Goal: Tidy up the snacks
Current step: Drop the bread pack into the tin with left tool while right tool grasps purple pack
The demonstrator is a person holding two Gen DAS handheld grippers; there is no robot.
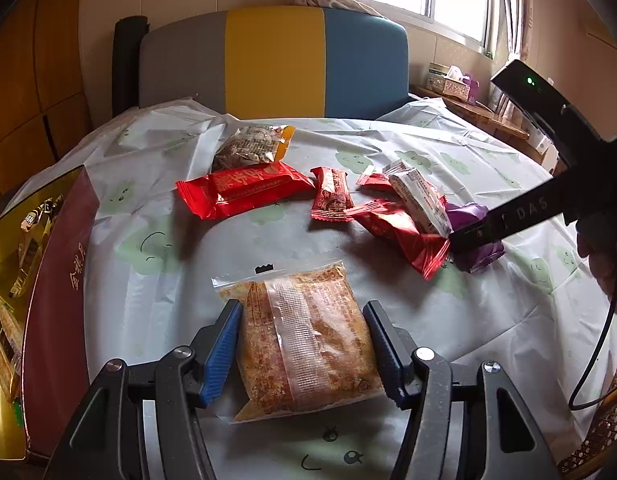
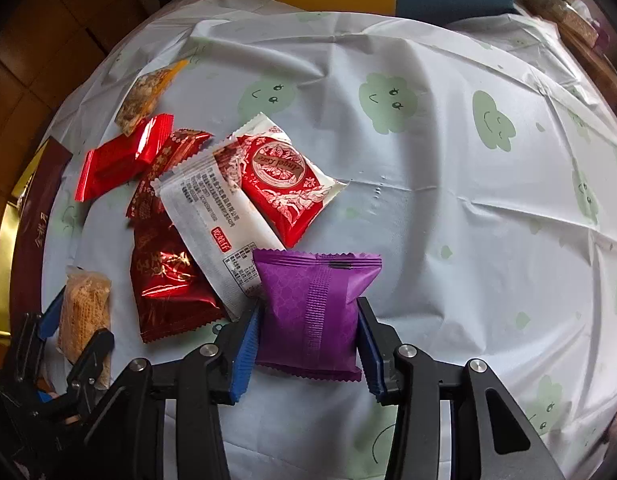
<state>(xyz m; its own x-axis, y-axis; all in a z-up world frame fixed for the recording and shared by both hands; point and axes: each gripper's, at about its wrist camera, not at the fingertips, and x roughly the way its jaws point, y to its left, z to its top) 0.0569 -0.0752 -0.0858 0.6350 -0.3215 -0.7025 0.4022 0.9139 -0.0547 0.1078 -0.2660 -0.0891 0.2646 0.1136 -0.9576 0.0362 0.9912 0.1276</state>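
Both grippers grip snack packs on the tablecloth [image 2: 448, 208].

We see the left gripper [image 1: 302, 344] clamped on the orange pack [image 1: 304, 344], its near end hidden between the fingers; the right gripper [image 2: 308, 330] squeezes the purple pack [image 2: 308, 312], which in the left view is mostly covered by the right gripper's finger. The white-red pack [image 2: 244, 200] overlaps the dark red pack [image 2: 168, 280], hiding part of it. The box [image 1: 56, 280] at the left is cut off, its contents hard to make out. The headboard [image 1: 274, 60] stands behind.
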